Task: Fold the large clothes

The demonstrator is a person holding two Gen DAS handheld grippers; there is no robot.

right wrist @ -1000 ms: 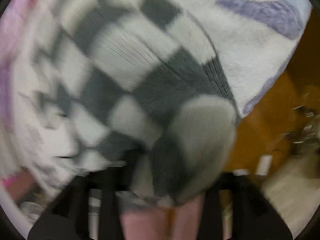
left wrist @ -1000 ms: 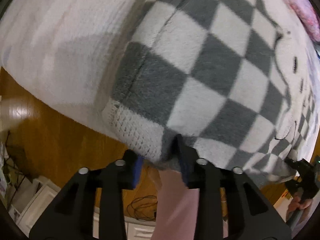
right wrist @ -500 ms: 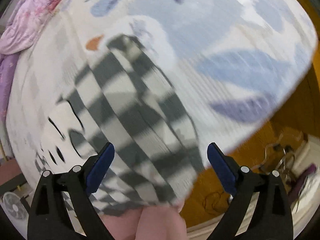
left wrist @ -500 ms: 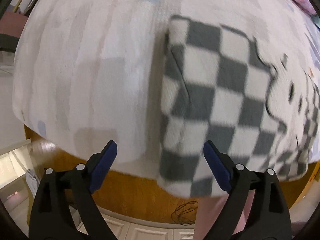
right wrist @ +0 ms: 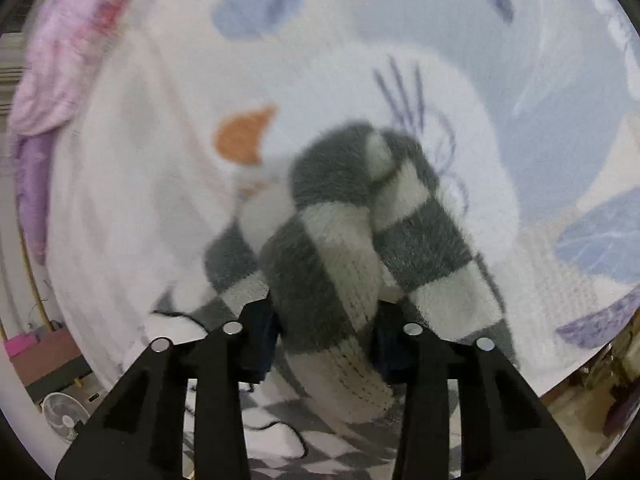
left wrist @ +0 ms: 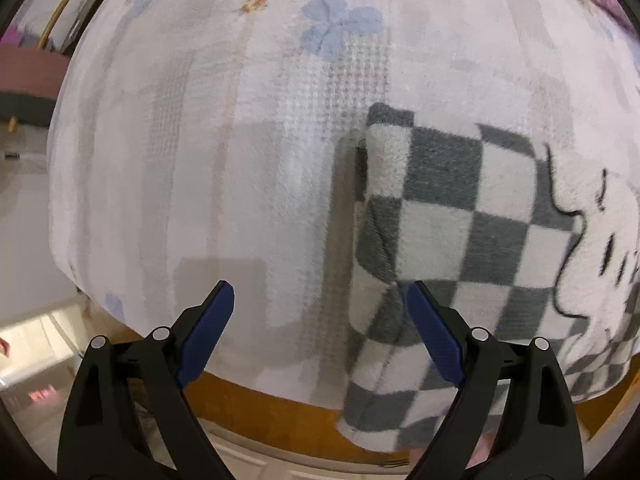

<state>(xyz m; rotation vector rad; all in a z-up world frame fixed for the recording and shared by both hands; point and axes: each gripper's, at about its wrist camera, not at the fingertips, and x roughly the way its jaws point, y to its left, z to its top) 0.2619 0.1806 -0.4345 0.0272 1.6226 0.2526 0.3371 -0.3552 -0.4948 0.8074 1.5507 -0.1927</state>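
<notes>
A fleece garment in grey and white checks (left wrist: 472,216), with a black-outlined cartoon print, lies on the bed, its near end hanging over the edge. In the left wrist view my left gripper (left wrist: 320,332) hovers open above the bedcover just left of the garment, its blue pads (left wrist: 208,336) bare. In the right wrist view a bunched, sleeve-like roll of the same garment (right wrist: 332,248) runs up between the fingers. My right gripper (right wrist: 324,340) is closing on it, and both pads press its ribbed end.
A white bedcover (left wrist: 224,168) with blue flowers spreads under everything. The wooden bed frame (left wrist: 260,404) and white cabinets lie below it. Pink and purple bedding (right wrist: 52,60) is piled at the far left, and a small fan (right wrist: 64,416) stands on the floor.
My left gripper let go of the garment's edge, opened wide and drew off to the left and up. My right gripper opened, moved over the bed, then closed on the bunched roll.
</notes>
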